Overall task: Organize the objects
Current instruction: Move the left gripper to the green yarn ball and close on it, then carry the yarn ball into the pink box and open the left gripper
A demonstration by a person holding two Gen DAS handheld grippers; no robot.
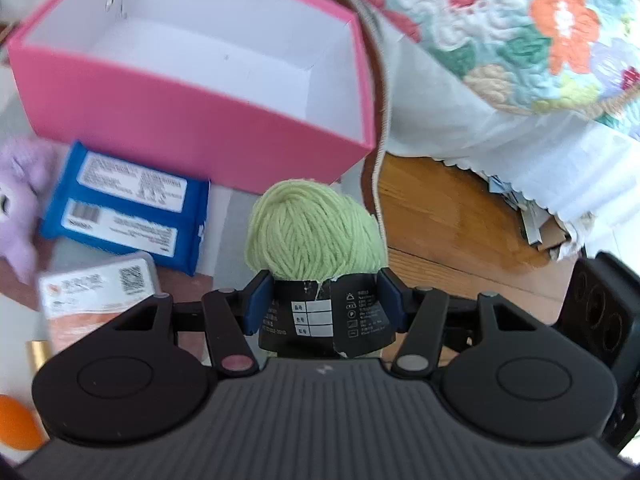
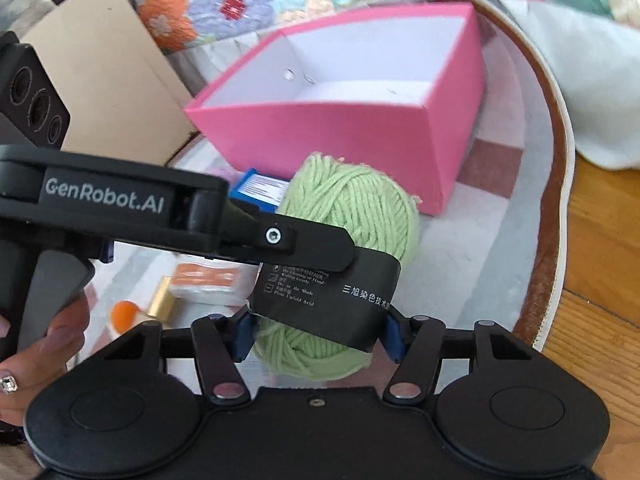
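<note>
A ball of light green yarn (image 1: 314,236) with a black paper band is held above the rug. My left gripper (image 1: 323,302) is shut on its banded end. My right gripper (image 2: 318,334) is also closed on the same yarn (image 2: 352,208), its blue pads pressing the black band from both sides. The left gripper's body (image 2: 120,208) reaches in from the left in the right wrist view. An open pink box (image 1: 192,120) with a white, empty inside stands just beyond the yarn; it also shows in the right wrist view (image 2: 352,140).
On the rug lie a blue wipes pack (image 1: 128,208), a purple plush toy (image 1: 18,200), a white and orange packet (image 1: 96,292), a gold tube (image 2: 162,300) and an orange ball (image 2: 124,314). A floral quilt (image 1: 540,32), a cardboard sheet (image 2: 104,68) and wood floor (image 1: 448,220) surround it.
</note>
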